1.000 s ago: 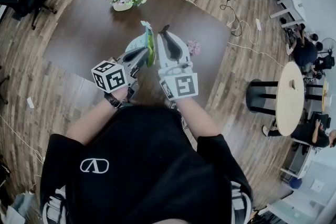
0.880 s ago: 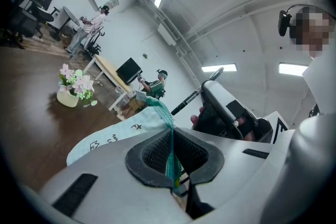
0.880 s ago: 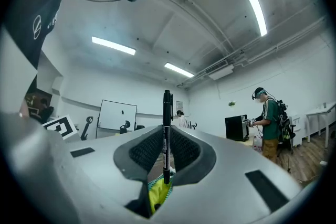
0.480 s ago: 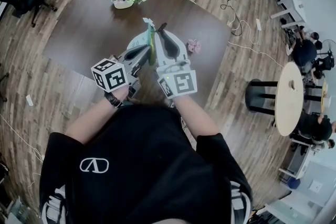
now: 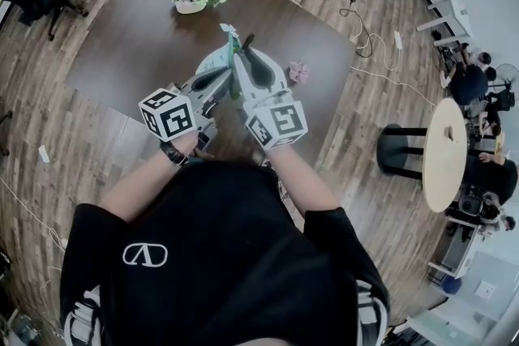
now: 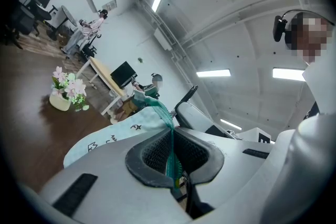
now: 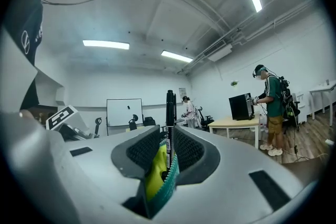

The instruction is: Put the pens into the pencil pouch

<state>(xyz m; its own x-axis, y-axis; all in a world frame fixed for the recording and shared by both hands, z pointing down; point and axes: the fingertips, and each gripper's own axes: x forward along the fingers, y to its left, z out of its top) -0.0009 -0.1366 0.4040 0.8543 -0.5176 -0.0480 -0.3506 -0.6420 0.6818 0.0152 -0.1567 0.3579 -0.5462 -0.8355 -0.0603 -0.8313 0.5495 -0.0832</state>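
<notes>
Pouch (image 6: 113,136) pinched in left gripper (image 6: 170,157) jaws | right gripper (image 7: 167,157) jaws just parting, pen (image 7: 169,123) between | gap hidden overhead

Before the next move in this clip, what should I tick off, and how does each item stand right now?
1. Left gripper clamped on the teal zipper edge of the pale blue fabric pencil pouch: ok.
2. Slim black pen standing between the pads of the right gripper: ok.
3. Pen's lower end inside the pouch mouth: ok.
4. Right jaws have just been opening; pen let go: cannot tell.
5. Pen wholly inside the pouch: not ok, most of it sticks out.
</notes>
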